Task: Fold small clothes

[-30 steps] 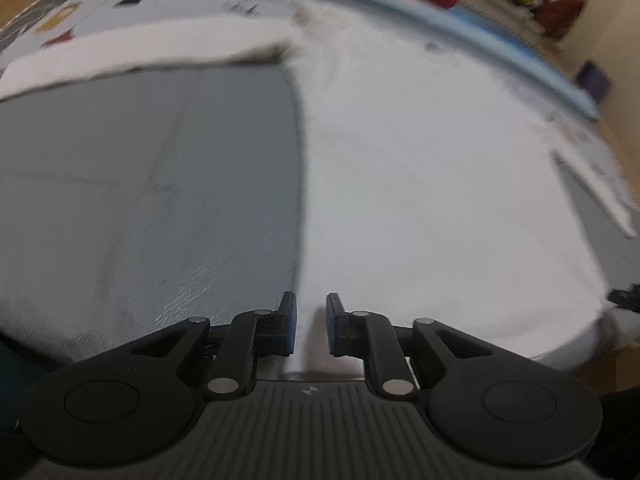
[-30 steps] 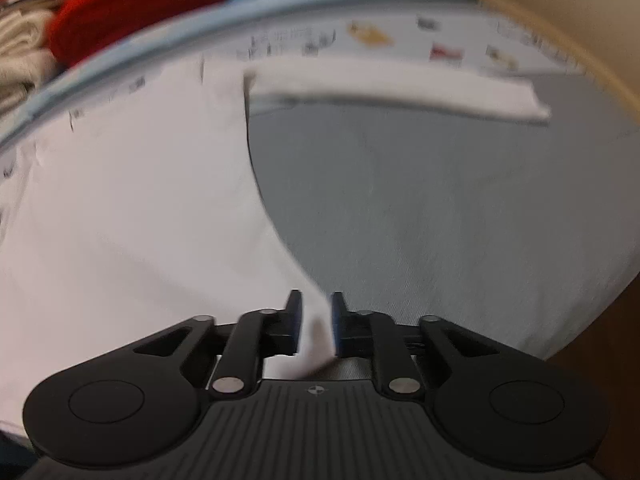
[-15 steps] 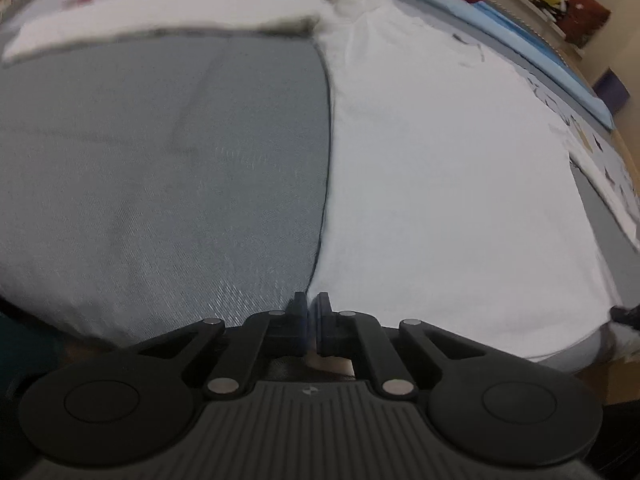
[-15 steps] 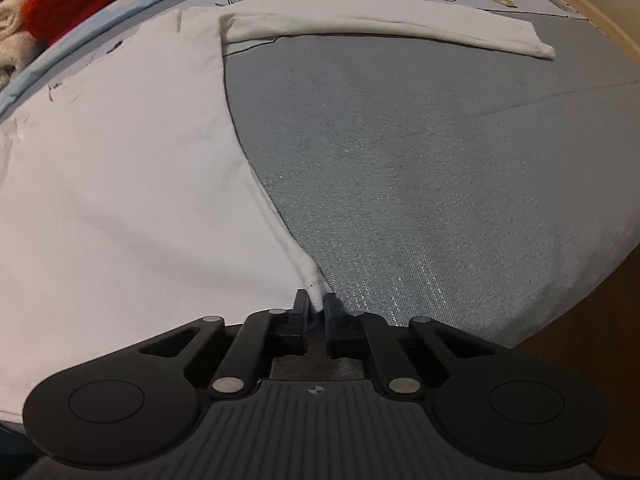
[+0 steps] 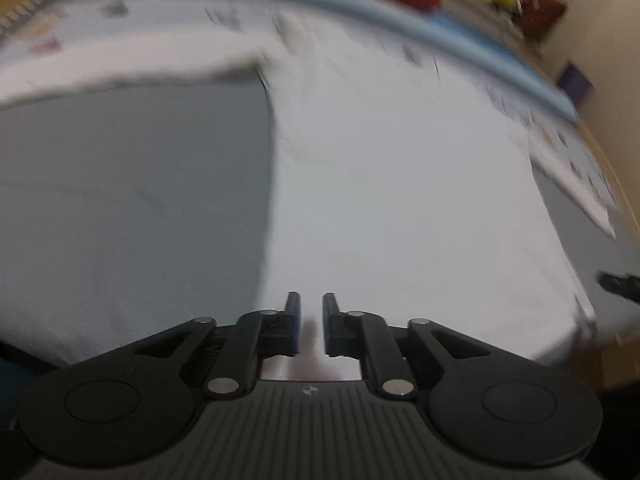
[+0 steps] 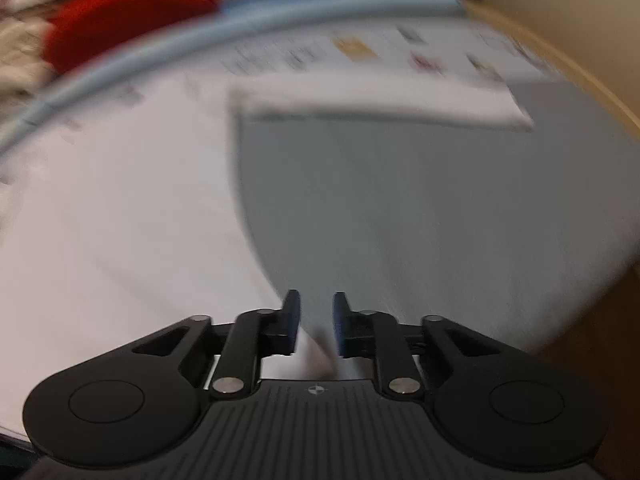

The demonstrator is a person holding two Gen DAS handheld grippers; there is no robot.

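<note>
One white garment (image 5: pixel 400 200) lies flat on the grey cloth (image 5: pixel 132 200), its long axis running from its near hem to the printed sheet (image 6: pixel 360 48) beyond, sleeves out sideways, while left gripper (image 5: pixel 307 322) and right gripper (image 6: pixel 316 320) part their jaws over its near corners, gripping nothing.

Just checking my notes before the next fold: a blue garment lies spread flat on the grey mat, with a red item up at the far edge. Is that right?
Not quite. The garment is white, not blue; the left wrist view shows it. The rest stands: it lies spread on the grey mat, with a red item at the far edge.
</note>
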